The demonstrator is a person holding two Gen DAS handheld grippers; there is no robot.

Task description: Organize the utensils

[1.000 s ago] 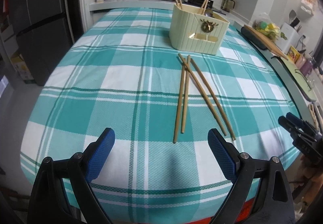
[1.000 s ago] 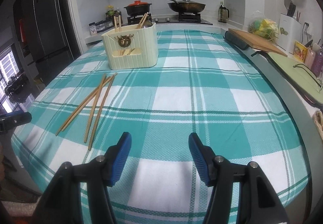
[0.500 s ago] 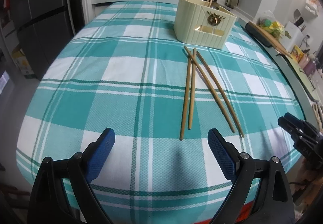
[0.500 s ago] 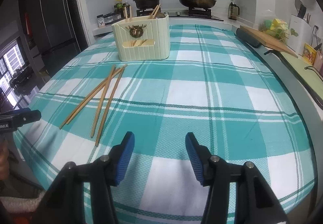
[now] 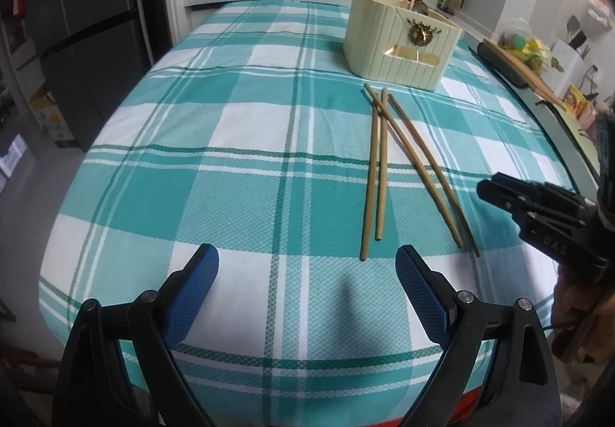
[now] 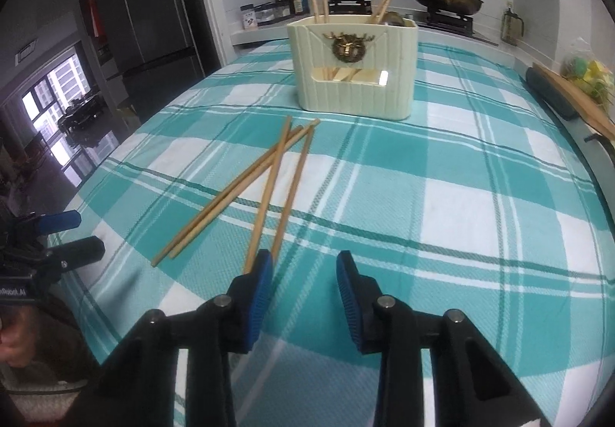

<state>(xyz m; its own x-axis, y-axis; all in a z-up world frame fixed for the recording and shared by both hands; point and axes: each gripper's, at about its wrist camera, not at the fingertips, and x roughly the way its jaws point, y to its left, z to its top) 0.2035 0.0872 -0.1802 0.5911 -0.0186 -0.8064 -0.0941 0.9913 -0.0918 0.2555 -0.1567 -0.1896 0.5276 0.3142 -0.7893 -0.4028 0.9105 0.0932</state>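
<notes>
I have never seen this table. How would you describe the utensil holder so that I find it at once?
Start from the table with the teal and white checked cloth. Toward its far end, in front of the stove, stands the cream ribbed utensil holder, just beyond four loose chopsticks lying on the cloth. It is the only box there, with a gold deer-head ornament on its front and chopsticks standing in it.

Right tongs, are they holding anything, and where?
Nothing held. The right tongs have been closing but grip nothing; the chopsticks lie on the tablecloth.
</notes>
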